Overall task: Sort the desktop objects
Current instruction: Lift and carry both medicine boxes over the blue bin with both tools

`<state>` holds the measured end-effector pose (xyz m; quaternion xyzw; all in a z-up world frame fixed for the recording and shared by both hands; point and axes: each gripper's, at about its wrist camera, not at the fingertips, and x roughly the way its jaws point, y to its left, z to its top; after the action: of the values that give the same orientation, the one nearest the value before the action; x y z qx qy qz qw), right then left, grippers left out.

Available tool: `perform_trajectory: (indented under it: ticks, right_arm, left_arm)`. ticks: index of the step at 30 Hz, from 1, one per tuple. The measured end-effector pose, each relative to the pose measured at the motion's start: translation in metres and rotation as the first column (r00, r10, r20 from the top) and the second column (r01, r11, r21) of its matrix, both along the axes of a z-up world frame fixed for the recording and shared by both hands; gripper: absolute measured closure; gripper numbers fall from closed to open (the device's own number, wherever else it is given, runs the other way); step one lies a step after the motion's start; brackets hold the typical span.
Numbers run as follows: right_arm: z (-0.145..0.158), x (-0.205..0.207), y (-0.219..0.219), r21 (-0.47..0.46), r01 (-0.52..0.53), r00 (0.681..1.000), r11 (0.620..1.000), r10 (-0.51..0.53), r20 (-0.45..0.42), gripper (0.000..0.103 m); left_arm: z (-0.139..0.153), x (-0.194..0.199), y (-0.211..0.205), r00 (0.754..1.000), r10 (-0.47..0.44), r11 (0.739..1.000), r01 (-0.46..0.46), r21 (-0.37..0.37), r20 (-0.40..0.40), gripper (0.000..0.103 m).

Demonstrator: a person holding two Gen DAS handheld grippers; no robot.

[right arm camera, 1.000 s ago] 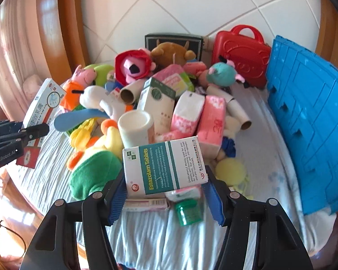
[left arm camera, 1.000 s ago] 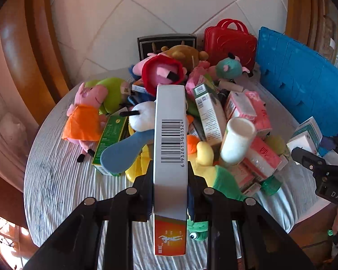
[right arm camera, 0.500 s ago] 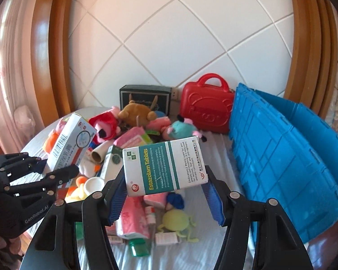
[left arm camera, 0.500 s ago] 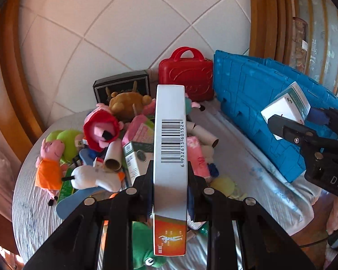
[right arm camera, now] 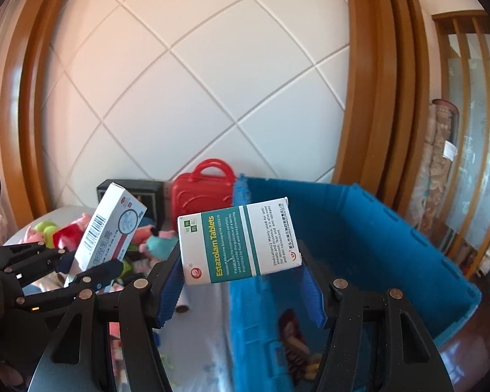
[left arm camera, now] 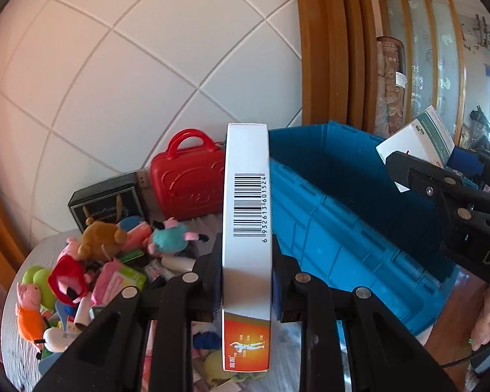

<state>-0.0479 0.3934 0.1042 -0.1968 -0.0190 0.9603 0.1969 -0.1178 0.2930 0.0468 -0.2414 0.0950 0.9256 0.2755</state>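
Over the near wall of the blue crate (right arm camera: 392,245), I had the Estazolam tablet box (right arm camera: 240,240) pinched across its long sides in the right hand-held gripper (right arm camera: 241,281), tilted a little. To its left the left hand-held gripper (left arm camera: 246,281) clamped a narrow white box with a barcode (left arm camera: 247,215) by its thin faces, standing on end. A second earlier both boxes had hung low over the heap of plush toys (left arm camera: 81,271) and packets on the table (left arm camera: 19,356); now the heap sat down and to the left in both views, and the crate's open inside filled the right. The red toy case (left arm camera: 189,179) stood by the crate against the tiled wall (right arm camera: 196,81). I judged the carry nearly done, with release into the crate next. Something reddish lay on the crate floor; I couldn't identify it.
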Motion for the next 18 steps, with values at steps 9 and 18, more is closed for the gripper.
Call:
perform_trajectory:
  ticks: [9,18]
  right_arm:
    - [0.009,0.027,0.132,-0.001,0.185,0.982,0.983,-0.184,0.042,0.041]
    - [-0.028,0.041,0.226,-0.079,0.310,0.940,0.947,-0.293,0.174,0.041]
  left_arm:
    - [0.013,0.001,0.144,0.994,-0.110,0.993,0.110,-0.048,0.003,0.080]
    - [0.001,-0.008,0.221,0.982,-0.147,0.968,0.167,-0.189,0.116,0.080]
